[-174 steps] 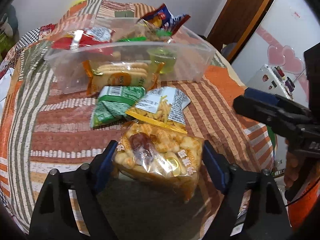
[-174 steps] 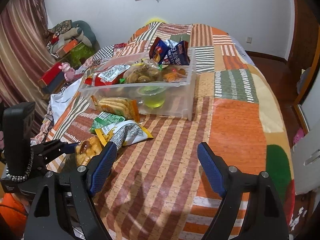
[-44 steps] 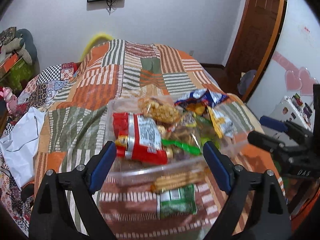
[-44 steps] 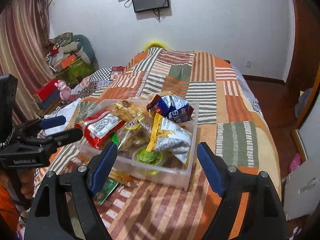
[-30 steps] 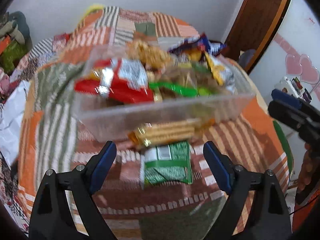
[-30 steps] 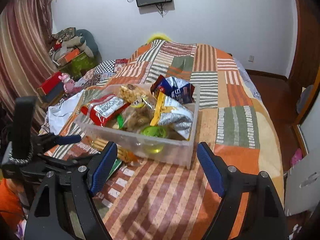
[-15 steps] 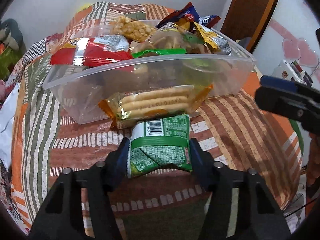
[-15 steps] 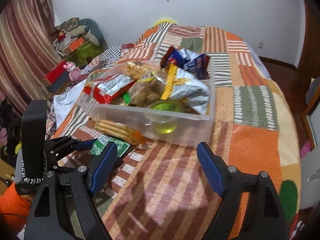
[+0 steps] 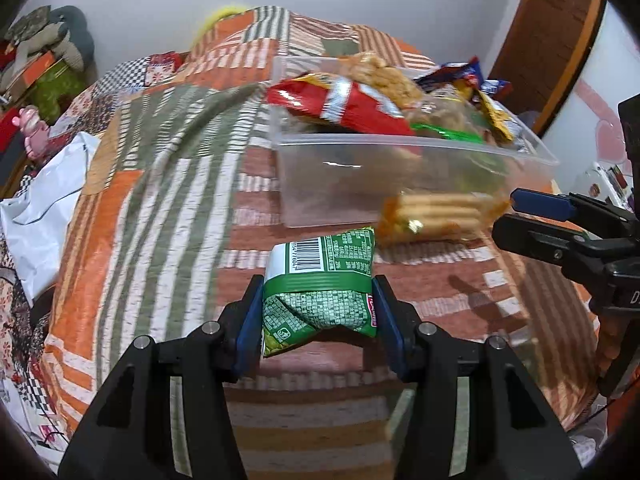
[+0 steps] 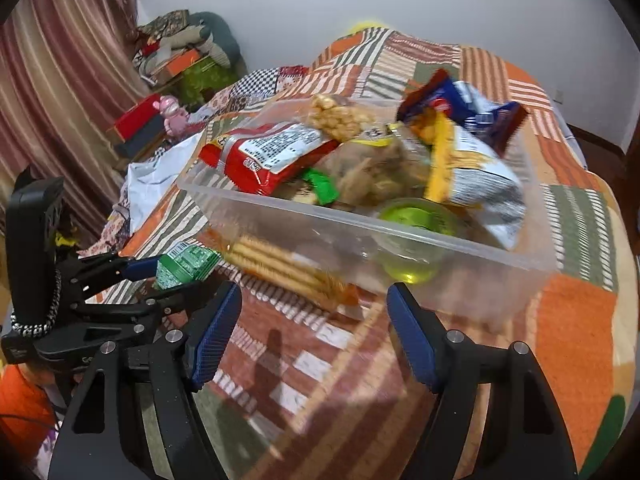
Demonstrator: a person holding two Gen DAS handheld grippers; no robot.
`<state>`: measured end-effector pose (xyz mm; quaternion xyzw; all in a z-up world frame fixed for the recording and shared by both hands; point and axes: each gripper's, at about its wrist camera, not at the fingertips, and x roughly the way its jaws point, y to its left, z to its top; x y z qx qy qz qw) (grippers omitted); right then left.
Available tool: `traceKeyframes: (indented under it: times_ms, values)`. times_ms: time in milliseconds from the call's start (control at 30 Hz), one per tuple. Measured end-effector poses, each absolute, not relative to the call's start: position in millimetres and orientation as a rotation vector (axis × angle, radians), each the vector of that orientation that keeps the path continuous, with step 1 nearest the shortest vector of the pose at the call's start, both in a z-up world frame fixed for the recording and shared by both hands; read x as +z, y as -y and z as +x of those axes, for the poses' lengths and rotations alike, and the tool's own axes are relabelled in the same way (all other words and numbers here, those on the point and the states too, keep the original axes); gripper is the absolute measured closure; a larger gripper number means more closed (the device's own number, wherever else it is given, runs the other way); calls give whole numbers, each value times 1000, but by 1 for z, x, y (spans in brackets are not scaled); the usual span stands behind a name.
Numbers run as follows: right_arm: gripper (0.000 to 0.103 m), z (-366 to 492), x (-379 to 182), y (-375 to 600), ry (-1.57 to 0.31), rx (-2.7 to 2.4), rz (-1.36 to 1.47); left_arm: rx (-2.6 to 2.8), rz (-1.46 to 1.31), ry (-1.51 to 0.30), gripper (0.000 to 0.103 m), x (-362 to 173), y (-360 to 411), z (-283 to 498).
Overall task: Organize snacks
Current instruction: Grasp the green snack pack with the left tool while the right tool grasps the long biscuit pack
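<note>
Left wrist view: my left gripper [image 9: 318, 312] pinches the green snack packet [image 9: 320, 280] between its pads, above the bed quilt [image 9: 160, 184]; the clear bin [image 9: 400, 168] sits toward 1 o'clock.

Right wrist view: my right gripper [image 10: 310, 332] gapes wide, holding nothing; the packet [image 10: 186, 264] is at 10 o'clock, the cracker pack [image 10: 280, 266] just ahead against the bin [image 10: 460, 264].

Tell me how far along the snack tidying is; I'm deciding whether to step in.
Mostly done: the clear bin already holds the red bag, the puffs and several other packs. In hand: the left gripper is shut on the green packet, lifted clear of the quilt. Left: that packet and the biscuit pack lying outside, against the bin. The right gripper is open and empty.
</note>
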<state>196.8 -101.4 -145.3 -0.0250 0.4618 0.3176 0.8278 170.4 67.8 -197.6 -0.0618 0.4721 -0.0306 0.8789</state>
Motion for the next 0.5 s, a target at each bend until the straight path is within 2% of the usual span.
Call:
traceKeyframes:
  times_ms: [400,500]
  values:
    - [30,196,-167,71,-1049,727,-178,-65,-124,-961,51,-195,-66,172]
    - [27,202,-169,64,-1063,729,-204,-53,-139,-963,51,-196,-72,168]
